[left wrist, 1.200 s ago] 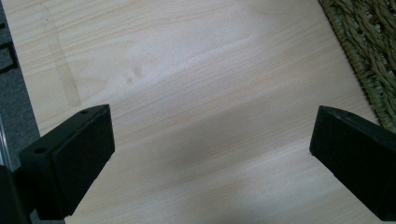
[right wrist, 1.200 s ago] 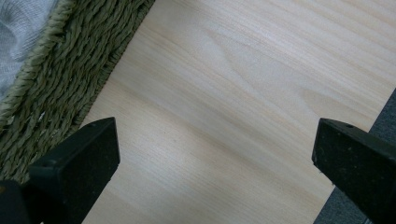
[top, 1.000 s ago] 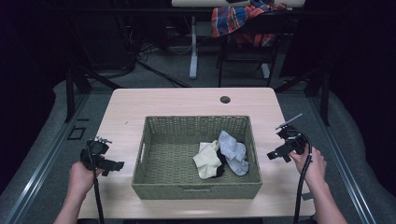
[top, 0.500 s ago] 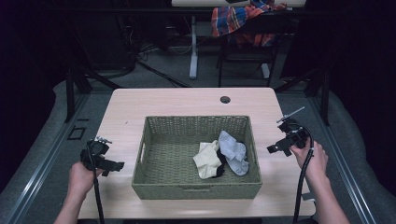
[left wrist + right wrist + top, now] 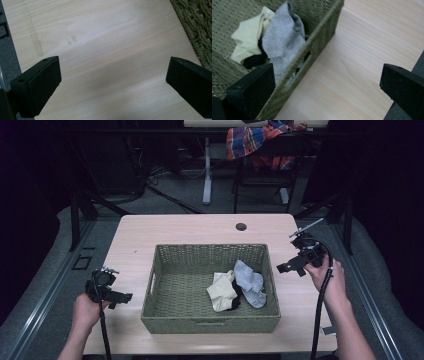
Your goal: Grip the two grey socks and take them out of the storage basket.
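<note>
High view: my left claw (image 5: 119, 297) sits in the lower left of the frame, gripped by my left hand (image 5: 86, 309), whose forearm enters from the bottom edge. My right claw (image 5: 290, 267) sits at the right of centre, held higher in the frame by my right hand (image 5: 327, 277); its black cable trails down along the forearm to the bottom edge. Left claw view: both black jaws stand wide apart at the lower corners, nothing between them. Right claw view: jaws likewise spread wide, nothing held.
</note>
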`<state>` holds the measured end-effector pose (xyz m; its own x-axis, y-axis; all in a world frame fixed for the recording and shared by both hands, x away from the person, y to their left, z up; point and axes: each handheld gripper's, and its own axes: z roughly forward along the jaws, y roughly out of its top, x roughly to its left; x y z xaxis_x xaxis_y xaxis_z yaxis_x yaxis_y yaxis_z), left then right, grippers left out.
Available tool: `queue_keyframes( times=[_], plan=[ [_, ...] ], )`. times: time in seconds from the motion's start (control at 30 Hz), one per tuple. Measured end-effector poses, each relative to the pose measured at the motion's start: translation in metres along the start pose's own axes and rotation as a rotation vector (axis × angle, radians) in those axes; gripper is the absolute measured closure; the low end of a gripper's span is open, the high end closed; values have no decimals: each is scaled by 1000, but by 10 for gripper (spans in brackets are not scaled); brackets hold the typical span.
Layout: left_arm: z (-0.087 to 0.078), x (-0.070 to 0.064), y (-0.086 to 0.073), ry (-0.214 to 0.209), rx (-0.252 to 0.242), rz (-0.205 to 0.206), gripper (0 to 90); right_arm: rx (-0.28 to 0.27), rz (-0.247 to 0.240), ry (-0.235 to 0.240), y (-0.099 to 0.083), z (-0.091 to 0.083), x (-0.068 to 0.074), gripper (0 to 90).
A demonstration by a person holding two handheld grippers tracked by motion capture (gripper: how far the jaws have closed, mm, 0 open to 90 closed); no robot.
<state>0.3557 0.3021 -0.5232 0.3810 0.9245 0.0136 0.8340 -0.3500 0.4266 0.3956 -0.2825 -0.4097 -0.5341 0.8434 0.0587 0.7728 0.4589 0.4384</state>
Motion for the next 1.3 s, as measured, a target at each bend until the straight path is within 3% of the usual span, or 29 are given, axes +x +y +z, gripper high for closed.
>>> queue_keyframes(
  times=[0.23, 0.47, 0.7, 1.3],
  plan=[
    [1, 0, 0, 2, -4, 0, 1, -8, -52, 19, 19, -4, 23, 0],
    [0, 0, 1, 3, -7, -1, 1, -8, -84, 39, 37, 2, 40, 5],
    [1, 0, 1, 2, -7, -3, 1, -1, -124, 60, 52, 13, 55, 115],
    [1, 1, 1, -2, -17, -8, 0, 92, -147, 99, 74, 58, 72, 175]
  ],
)
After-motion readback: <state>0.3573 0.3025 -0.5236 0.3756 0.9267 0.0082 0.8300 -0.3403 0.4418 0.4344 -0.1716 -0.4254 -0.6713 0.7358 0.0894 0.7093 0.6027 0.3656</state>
